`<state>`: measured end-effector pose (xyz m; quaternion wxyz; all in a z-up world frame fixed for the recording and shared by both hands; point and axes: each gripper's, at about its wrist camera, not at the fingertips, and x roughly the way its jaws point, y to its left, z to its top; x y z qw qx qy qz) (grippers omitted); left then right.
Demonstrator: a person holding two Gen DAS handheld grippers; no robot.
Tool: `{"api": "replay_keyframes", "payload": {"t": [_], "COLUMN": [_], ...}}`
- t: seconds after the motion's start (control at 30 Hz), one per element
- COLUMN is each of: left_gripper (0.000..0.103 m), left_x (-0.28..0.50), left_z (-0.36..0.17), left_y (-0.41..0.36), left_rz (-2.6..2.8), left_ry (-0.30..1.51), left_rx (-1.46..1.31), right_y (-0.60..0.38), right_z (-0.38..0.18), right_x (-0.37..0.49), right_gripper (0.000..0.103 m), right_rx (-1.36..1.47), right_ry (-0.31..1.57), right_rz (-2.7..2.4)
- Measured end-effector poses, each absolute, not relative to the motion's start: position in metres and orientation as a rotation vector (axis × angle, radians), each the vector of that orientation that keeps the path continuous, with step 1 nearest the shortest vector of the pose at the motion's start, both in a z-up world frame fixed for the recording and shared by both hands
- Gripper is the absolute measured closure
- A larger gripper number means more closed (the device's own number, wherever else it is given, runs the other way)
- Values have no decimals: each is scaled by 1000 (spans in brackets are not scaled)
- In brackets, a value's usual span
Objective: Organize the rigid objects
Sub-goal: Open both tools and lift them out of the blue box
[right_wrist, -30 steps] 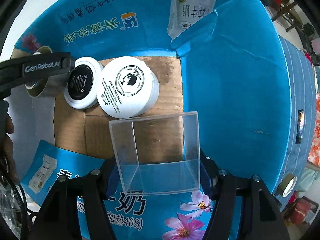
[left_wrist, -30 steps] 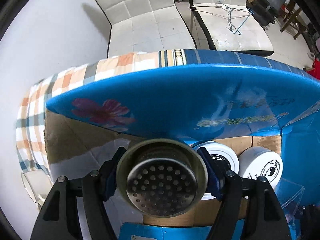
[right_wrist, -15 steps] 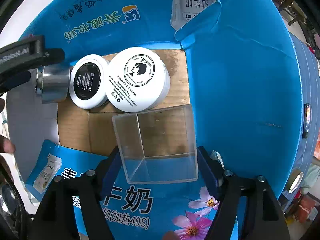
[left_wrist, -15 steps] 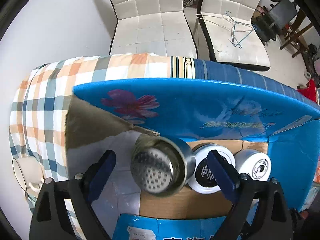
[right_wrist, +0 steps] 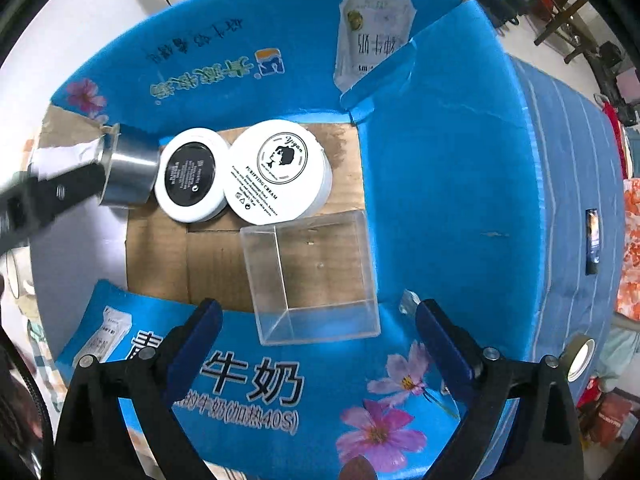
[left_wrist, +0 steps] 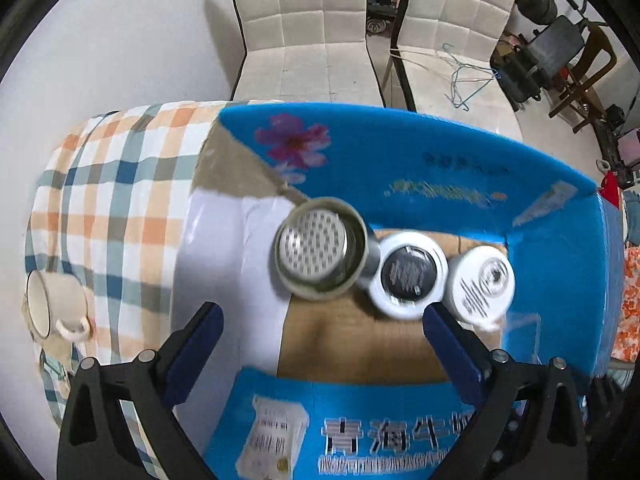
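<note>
A blue cardboard box (right_wrist: 460, 168) with open flaps is seen from above, its brown floor holding four things. Largest of them, a clear plastic box (right_wrist: 316, 276) is set at the near right of the floor, just beside a white cream jar (right_wrist: 280, 172) printed with a portrait. To the left of that jar, touching it, a smaller white jar with a black lid (right_wrist: 190, 174) is placed, and at the far left a metal cup with a perforated strainer (left_wrist: 320, 254) is stood against the box wall. A checked cloth (left_wrist: 108, 200) and a white mug (left_wrist: 52, 308) are seen left of the box.

The left hand-held gripper (left_wrist: 320, 344) has just been opening; its jaws are spread wide above the floor, nothing between them. The right hand-held gripper (right_wrist: 316, 344) has likewise just been opening, its jaws clear of the plastic box's sides.
</note>
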<state>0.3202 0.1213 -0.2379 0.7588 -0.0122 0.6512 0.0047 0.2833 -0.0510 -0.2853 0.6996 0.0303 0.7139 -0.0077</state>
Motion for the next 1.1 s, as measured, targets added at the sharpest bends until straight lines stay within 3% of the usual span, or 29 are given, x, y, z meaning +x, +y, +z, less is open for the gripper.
{"api": "replay_keyframes", "payload": {"t": [0.7,1.1], "left_gripper": [1,1], "left_x": [215,178], "left_z": [-104,-72], "left_y": [121,116], "left_rz": [-27,-15], "left_ry": [1166,1124], "left_rx": [-17,-23], "right_y": [-48,-54], "right_z": [-131,-72], "right_x": [202,168], "right_gripper": [4,4], "right_rx": [52,70], "right_ry": [1321,1230], "right_rz": [102,153]}}
